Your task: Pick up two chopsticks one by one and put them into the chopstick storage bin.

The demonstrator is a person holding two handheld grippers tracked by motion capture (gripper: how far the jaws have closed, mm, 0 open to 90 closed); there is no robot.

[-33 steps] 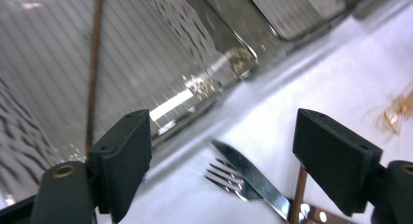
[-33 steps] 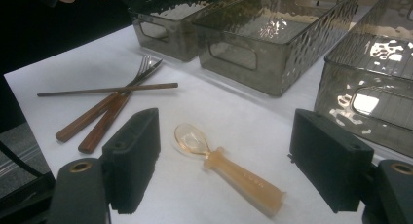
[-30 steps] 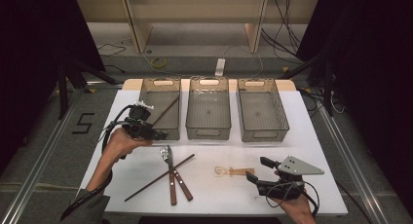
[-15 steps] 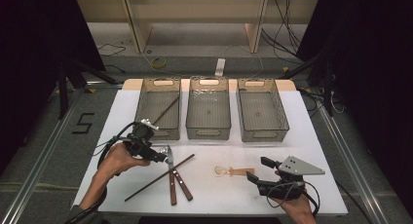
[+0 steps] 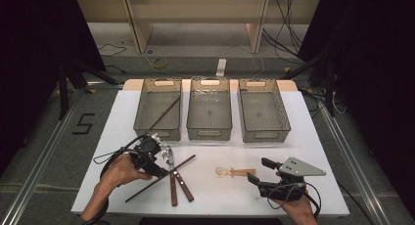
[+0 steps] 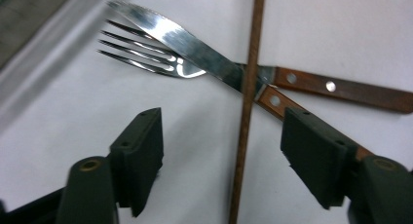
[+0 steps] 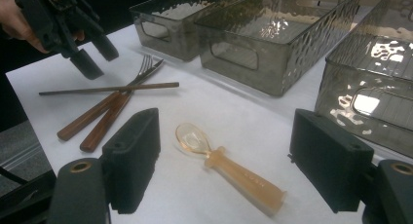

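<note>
Down from the bins, left tool (image 5: 164, 168) has just been closing, unclamped, jaws straddling the chopstick (image 6: 247, 107).

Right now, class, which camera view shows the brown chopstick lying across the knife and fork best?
The left gripper view: the chopstick runs large between the open jaws, crossing the knife beside the fork. The high view shows its whole length, but thin and small. The right gripper view shows it far off.
</note>
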